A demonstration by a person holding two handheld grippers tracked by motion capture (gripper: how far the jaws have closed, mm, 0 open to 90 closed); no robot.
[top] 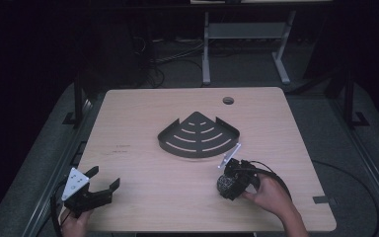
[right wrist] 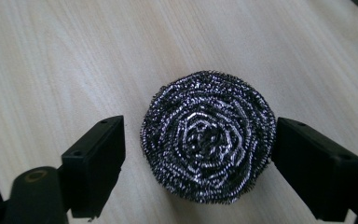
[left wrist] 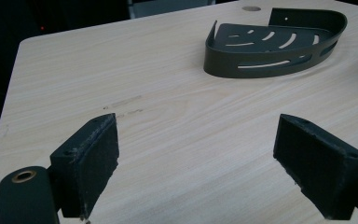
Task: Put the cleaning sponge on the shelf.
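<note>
Light is falling from overhead onto the table [top: 143, 123], leaving its pale wood evenly bright while everything around it is sinking into near black. In the high view the picture is looking soft and slightly grainy, and shadows under things are staying faint and short. Through my left gripper view, my near jaws are blurring a little and the table's far edge is bending slightly. In my right gripper view, the steel scourer [right wrist: 208, 135] is glinting with tiny highlights, sharp at centre.

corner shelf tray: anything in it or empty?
Empty. The corner shelf tray shows only its bare slotted floor; the steel wool scrubber sits on the table between the open right gripper's jaws.
</note>
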